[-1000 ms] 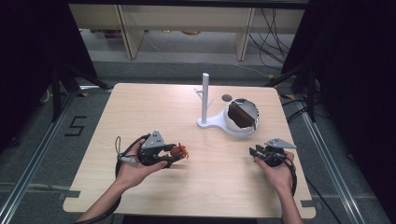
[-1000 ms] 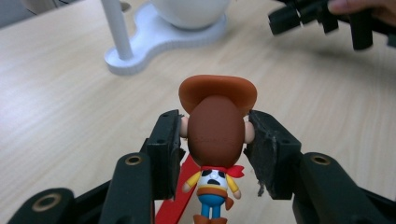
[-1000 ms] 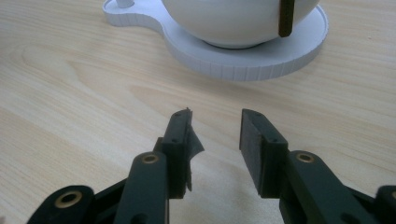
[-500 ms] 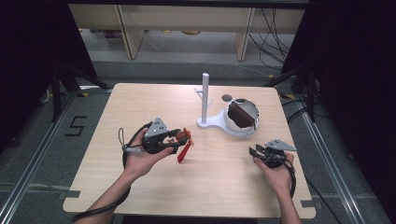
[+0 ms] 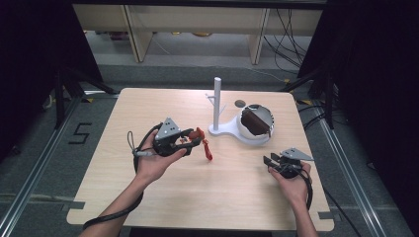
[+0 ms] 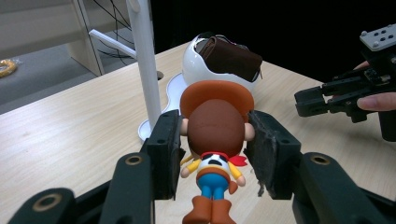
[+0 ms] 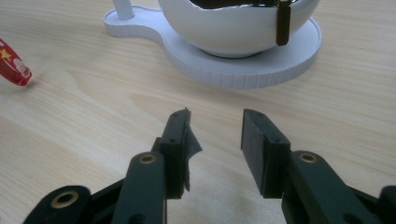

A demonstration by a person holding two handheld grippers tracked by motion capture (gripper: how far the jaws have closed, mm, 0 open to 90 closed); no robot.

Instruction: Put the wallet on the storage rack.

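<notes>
Cowboy figurine [image 6: 215, 154]: small toy w/ brown hat, big rounded brown head, red scarf, blue trousers, brown boots, smooth plastic, w/ red strap [image 5: 208, 150] dangling. It was held above the bench [image 5: 148, 197] mid-left, left claw [image 5: 195, 139] pinching its head both sides. Right claw [image 7: 215, 133] was spread w/ nothing between, resting low on the bench. Nearby: white stand [image 5: 217, 106] w/ upright post & round base; glossy white bowl [image 5: 249, 136] holding a brown pouch [image 6: 231, 58]. Bench pale wood-grain.
</notes>
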